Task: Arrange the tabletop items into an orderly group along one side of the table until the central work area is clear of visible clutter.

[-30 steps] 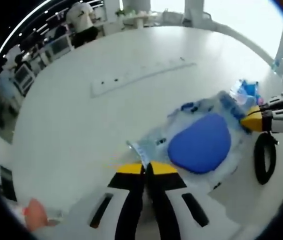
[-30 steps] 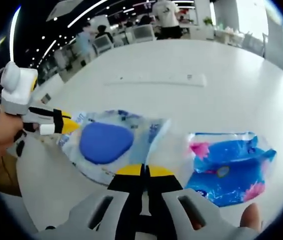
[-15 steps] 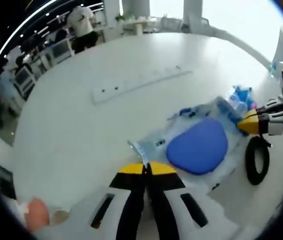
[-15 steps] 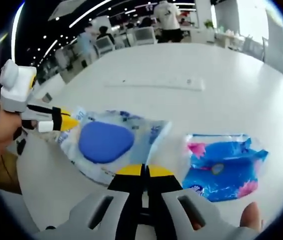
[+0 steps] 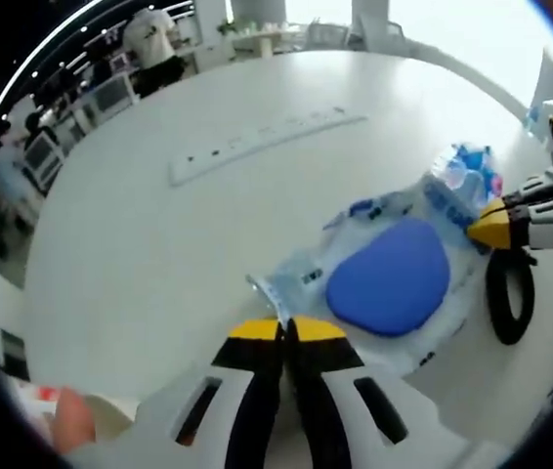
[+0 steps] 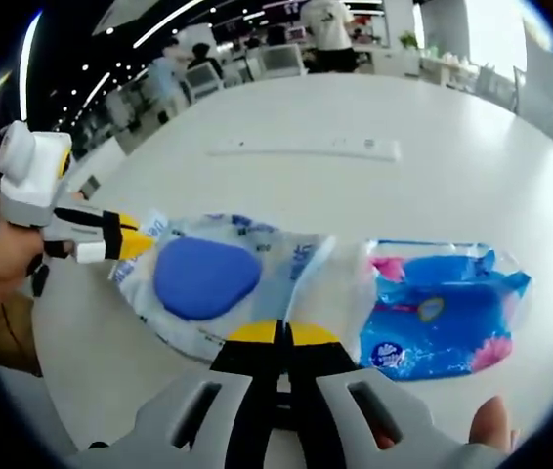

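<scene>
A clear wet-wipes pack with a blue oval lid (image 5: 389, 277) (image 6: 206, 277) lies stretched between both grippers just over the white table (image 5: 149, 254). My left gripper (image 5: 281, 330) is shut on its near corner; in the right gripper view it (image 6: 135, 242) enters from the left, held by a hand. My right gripper (image 6: 278, 334) is shut on the opposite edge and reaches in from the right in the left gripper view (image 5: 491, 230). A blue flowered wipes packet (image 6: 443, 308) (image 5: 472, 168) lies flat, touching the lidded pack's end.
A long white power strip (image 5: 257, 142) (image 6: 306, 147) lies across the far middle of the table. A black ring (image 5: 492, 298) rests beside the lidded pack. People and chairs stand beyond the table's far edge.
The lidded pack and the blue flowered packet have come together; the gap between them in the right gripper view has closed. Both grippers keep their hold.
</scene>
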`<state>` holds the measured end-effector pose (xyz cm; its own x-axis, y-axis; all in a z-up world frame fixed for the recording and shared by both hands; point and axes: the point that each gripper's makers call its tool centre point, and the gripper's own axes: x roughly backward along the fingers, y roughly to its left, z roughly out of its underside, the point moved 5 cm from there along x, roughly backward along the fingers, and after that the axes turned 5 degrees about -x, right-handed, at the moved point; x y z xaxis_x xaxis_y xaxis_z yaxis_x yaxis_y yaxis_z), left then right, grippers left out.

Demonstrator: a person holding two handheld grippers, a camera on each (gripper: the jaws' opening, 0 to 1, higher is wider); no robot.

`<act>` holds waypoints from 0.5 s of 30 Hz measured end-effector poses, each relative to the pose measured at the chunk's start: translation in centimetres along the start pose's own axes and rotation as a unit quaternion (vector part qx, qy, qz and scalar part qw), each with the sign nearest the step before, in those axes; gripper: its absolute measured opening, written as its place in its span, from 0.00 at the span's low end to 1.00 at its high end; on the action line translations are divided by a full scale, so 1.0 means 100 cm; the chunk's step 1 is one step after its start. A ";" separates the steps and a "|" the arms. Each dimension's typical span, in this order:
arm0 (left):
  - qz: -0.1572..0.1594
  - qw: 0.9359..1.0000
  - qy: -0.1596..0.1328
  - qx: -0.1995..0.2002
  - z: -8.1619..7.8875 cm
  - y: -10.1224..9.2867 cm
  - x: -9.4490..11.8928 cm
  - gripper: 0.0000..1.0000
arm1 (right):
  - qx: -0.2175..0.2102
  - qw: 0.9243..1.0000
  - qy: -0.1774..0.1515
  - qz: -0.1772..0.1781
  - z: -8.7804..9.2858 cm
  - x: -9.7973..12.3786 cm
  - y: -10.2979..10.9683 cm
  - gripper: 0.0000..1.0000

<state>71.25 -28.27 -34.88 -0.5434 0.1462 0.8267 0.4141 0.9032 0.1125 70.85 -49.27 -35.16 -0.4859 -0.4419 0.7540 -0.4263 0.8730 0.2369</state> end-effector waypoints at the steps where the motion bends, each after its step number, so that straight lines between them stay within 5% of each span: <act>1: -0.001 1.000 -0.002 -0.001 0.000 0.000 0.000 0.01 | -0.001 1.000 0.001 0.000 0.000 0.000 0.000 0.03; 5: -0.003 1.000 0.000 -0.006 0.000 0.001 0.000 0.04 | -0.002 1.000 0.000 0.001 -0.001 -0.001 0.000 0.05; 15: -0.019 1.000 -0.024 -0.006 -0.009 0.001 0.010 0.29 | -0.002 1.000 -0.020 0.006 -0.009 0.013 0.002 0.12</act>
<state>71.41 -28.45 -33.58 -0.5926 0.1321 0.7946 0.4023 0.9032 0.1499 70.85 -49.50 -33.60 -0.5207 -0.4387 0.7324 -0.4165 0.8794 0.2307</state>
